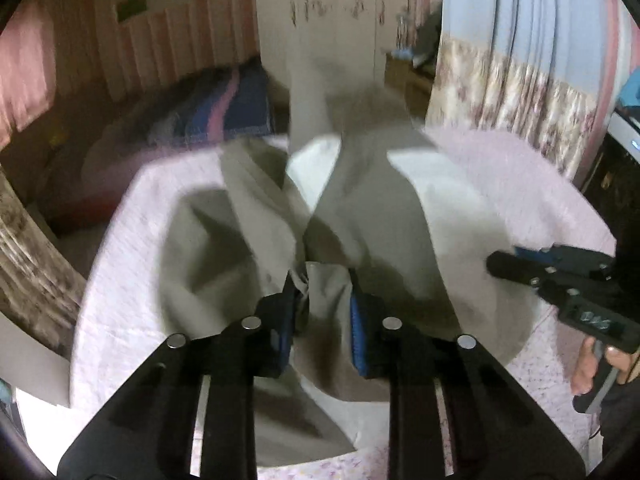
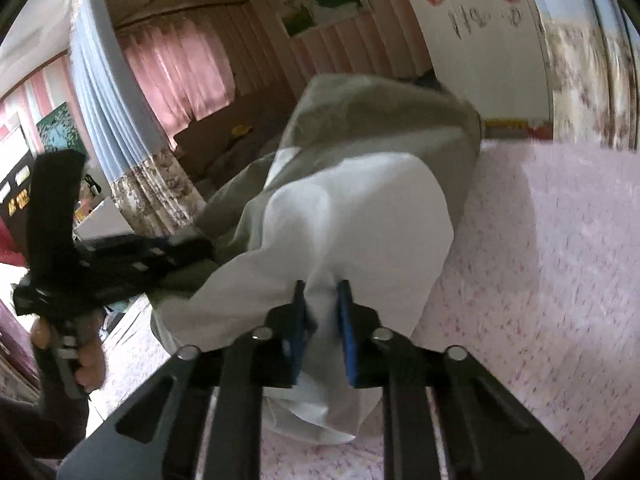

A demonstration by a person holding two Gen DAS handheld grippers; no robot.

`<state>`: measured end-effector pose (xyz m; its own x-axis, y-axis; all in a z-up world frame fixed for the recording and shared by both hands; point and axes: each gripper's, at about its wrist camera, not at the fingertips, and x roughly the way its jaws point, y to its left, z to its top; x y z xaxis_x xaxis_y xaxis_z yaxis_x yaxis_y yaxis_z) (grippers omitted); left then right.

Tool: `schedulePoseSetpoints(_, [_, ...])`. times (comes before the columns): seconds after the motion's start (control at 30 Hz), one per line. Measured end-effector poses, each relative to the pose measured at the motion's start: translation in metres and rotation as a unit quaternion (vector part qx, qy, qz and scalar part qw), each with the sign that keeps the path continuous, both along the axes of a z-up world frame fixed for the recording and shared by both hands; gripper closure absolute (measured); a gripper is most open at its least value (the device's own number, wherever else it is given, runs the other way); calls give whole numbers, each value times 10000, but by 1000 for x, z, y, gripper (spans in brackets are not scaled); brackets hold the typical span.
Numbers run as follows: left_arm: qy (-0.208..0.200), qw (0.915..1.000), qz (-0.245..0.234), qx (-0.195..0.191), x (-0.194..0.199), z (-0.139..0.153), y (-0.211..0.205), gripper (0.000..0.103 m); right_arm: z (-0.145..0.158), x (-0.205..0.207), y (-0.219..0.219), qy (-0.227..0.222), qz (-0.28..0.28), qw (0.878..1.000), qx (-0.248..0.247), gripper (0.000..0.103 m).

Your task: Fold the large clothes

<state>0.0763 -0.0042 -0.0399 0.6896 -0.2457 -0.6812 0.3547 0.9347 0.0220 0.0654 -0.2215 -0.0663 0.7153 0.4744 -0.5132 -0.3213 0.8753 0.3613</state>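
Note:
A large garment (image 1: 360, 208), khaki-grey outside with a white lining, hangs lifted over a pink floral bed. My left gripper (image 1: 322, 280) is shut on a bunched khaki edge of it. My right gripper (image 2: 322, 290) is shut on a white fold of the same garment (image 2: 352, 208). The right gripper also shows in the left wrist view (image 1: 560, 272) at the right, and the left gripper shows in the right wrist view (image 2: 120, 256) at the left, held by a hand. The garment's far part is hidden by its own folds.
The pink floral bedspread (image 1: 520, 184) (image 2: 540, 240) lies under the garment. A folded striped blanket (image 1: 224, 108) sits at the bed's far left. A white wardrobe (image 1: 332, 20) and a blue floral curtain (image 1: 512, 60) stand behind.

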Motion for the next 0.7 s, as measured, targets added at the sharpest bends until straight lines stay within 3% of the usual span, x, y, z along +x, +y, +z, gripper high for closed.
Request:
schedulePoseSetpoints(0.1, [-348,9990,286,6,-20,23,27,82,22,-4,22,-176,401,9990,-51,96])
schedulePoseSetpoints(0.17, [-394,9972,623,143,-28,21,52,82,29,-3,48,-166,786,9961,-364,96])
schedulePoseSetpoints(0.27, [113,9938,1009,453,-21,-20,81,83,18,4,85,39,1082,9889,-1019,96])
schedulePoseSetpoints(0.4, [654,9885,1191,657,-6,-78,90,83,-16,13,108,354,1080,9836,-1399,95])
schedulePoseSetpoints(0.5, [636,9876,1184,809,-1,-95,83,83,-31,12,115,131,994,9795,-1749,95])
schedulePoseSetpoints(0.6, [556,9878,1141,903,2,-93,80,82,-22,5,110,50,927,9838,-1534,95])
schedulePoseSetpoints(0.67, [501,9885,1188,786,1,-88,84,74,-11,1,99,7,787,9877,-1351,92])
schedulePoseSetpoints(0.7, [384,9890,1209,760,-4,-82,87,72,-5,-5,94,-66,681,9897,-1258,80])
